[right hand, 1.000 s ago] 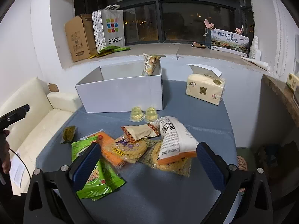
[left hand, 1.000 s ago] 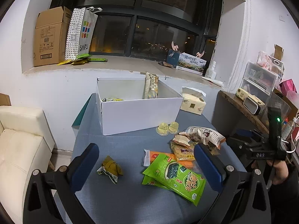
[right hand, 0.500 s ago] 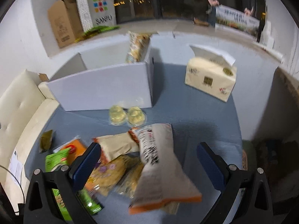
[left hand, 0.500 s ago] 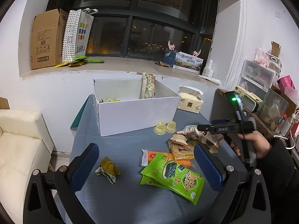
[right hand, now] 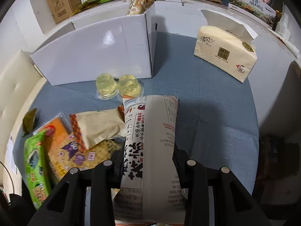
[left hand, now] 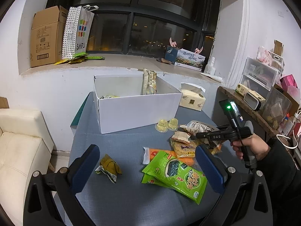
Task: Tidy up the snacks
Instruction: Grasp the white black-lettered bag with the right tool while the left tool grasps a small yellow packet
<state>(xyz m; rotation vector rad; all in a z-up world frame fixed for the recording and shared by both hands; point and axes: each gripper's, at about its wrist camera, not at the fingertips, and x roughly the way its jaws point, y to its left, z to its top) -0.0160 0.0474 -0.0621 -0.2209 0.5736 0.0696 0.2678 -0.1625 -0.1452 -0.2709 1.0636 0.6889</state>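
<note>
A white open box [left hand: 135,105] [right hand: 97,50] stands at the back of the blue-grey table, with a snack bag [left hand: 149,82] upright inside. Loose snacks lie in front: two jelly cups [right hand: 117,86] [left hand: 167,125], a tan packet [right hand: 97,126], a yellow noodle bag [right hand: 75,150], green seaweed packs [left hand: 176,173] [right hand: 35,165] and a small olive wrapper [left hand: 109,166]. My right gripper [right hand: 148,162] is shut on a white printed snack bag [right hand: 152,131], its fingers pressed on both sides; it also shows in the left wrist view [left hand: 205,136]. My left gripper [left hand: 146,162] is open and empty above the table's near side.
A tissue pack [right hand: 225,54] [left hand: 191,98] sits at the table's back right. A windowsill behind holds a cardboard box [left hand: 47,37] and a SANFU bag [left hand: 78,32]. A cream sofa [left hand: 17,150] stands left. Shelves with storage boxes [left hand: 259,79] stand right.
My right gripper came down over the snack pile and closed on the white printed bag. My left gripper stayed open and nearly still.
</note>
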